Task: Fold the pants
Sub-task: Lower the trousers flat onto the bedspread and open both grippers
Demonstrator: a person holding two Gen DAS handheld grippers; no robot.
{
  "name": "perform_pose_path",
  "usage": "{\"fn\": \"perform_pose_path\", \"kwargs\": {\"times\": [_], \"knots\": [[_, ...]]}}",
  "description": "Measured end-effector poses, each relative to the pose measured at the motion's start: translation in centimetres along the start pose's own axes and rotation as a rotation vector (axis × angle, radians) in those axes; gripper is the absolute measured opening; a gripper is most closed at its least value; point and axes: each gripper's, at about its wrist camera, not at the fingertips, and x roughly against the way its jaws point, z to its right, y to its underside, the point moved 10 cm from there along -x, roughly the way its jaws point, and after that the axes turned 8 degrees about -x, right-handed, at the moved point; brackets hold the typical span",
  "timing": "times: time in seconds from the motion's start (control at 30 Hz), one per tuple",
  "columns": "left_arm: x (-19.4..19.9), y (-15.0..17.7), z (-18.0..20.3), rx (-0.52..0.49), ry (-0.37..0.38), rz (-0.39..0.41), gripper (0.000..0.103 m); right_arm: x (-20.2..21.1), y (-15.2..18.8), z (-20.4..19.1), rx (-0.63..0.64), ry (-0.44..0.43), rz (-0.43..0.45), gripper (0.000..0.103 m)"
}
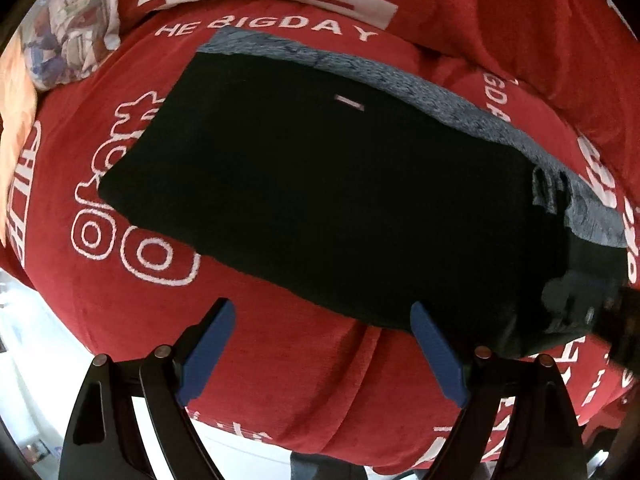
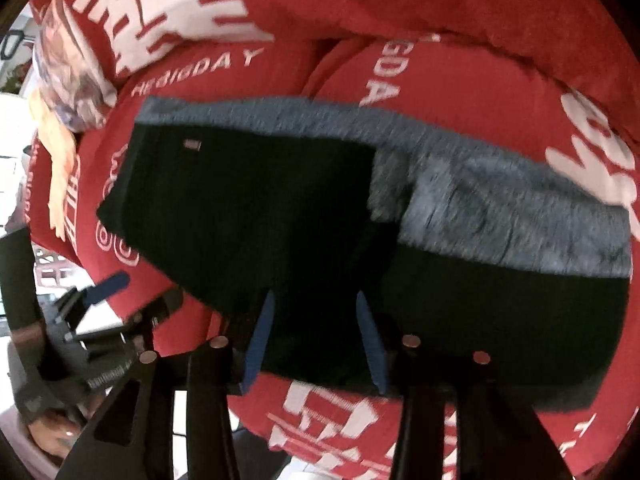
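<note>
Black fleece-lined pants [image 1: 320,184] lie lengthwise left-to-right on the red printed sofa cover [image 1: 280,360], right gripper [image 2: 316,340] fingers partly closed around the near hem, left gripper [image 1: 320,352] wide open just short of it.

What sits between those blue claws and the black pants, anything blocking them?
Nothing visible does. The left gripper hangs open just short of the pants, with only bare red cover between. The right gripper already has its open fingers over the pants' near edge.
</note>
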Motion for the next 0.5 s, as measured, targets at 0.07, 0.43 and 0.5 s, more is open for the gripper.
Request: {"fn": "perform_pose_path", "kwargs": {"times": [0.07,0.43,0.5], "knots": [[0.0,0.1,-0.5,0.004,0.007,-0.002,0.090,-0.4,0.9,-0.4,0.000,0.012,-0.018,0.057],[0.1,0.6,-4.1,0.047,0.022,-0.004,0.090,-1.6,1.4,-0.9,0.030,0.124,-0.032,0.066],[0.1,0.6,-4.5,0.048,0.021,-0.002,0.090,-1.7,1.4,-0.8,0.028,0.132,-0.035,0.067]]}}
